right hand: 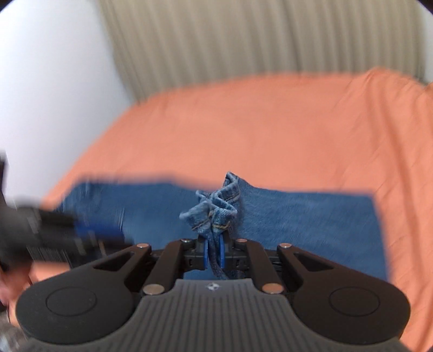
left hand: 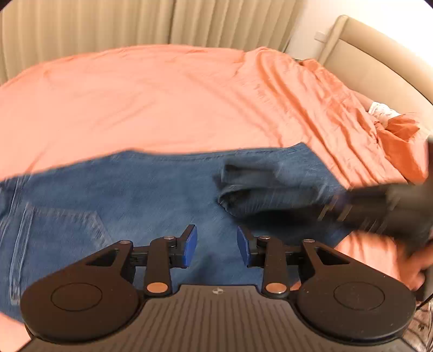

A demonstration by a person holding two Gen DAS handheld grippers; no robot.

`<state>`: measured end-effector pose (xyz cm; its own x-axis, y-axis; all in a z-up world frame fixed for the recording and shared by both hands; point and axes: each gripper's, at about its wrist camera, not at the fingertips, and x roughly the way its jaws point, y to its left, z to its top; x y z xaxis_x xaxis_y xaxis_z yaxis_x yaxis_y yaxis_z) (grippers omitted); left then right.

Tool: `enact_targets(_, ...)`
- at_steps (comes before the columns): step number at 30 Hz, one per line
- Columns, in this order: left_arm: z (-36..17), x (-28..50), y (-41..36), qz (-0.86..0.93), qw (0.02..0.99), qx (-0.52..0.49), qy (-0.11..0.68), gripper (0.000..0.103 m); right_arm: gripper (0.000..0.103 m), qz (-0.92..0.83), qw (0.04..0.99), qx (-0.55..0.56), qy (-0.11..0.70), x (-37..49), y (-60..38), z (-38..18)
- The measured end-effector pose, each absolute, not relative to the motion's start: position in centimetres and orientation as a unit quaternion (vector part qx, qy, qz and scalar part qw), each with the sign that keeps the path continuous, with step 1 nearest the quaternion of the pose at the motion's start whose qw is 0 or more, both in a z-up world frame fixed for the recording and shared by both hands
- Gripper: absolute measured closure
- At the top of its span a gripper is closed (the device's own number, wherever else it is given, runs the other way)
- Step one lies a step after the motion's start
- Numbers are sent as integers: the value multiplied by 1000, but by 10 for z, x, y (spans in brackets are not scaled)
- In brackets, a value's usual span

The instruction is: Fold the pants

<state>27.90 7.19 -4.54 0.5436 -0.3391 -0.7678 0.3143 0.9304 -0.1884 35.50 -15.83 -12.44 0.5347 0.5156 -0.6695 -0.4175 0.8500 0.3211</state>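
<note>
Blue jeans (left hand: 130, 195) lie flat across the orange bed sheet (left hand: 162, 103), with a back pocket at the left. My left gripper (left hand: 216, 246) is open and empty just above the denim. My right gripper (right hand: 213, 251) is shut on a bunched hem of the jeans (right hand: 216, 205) and holds it over the flat part of the jeans (right hand: 311, 216). In the left wrist view the right gripper (left hand: 365, 205) is a dark blur at the right, carrying a lifted fold of denim (left hand: 257, 189). In the right wrist view the left gripper (right hand: 54, 230) is a blur at the left.
A rumpled orange duvet (left hand: 338, 121) lies at the right of the bed beside a beige headboard (left hand: 379, 67). Beige curtains (left hand: 108, 24) hang behind the bed. A white wall (right hand: 48, 94) stands at the left in the right wrist view.
</note>
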Motion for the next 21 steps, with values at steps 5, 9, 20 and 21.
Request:
enact_targets(5,-61,275,89,-202,865,-71,454,49,93,271,847,-49,454,332,-107,-180)
enact_targets(9,-76,286,99,-213,850,-143,460,39,75,280,838,-43,466,334,-107,-184)
enact_targets(20,-138,332,106,-183,767,-351,505,27,49,283,844,13,455,330,-153,-151)
enact_targets(21,-145,336,105,-179,759,-368,507,27,49,272,851,10,449,331,-159,-150)
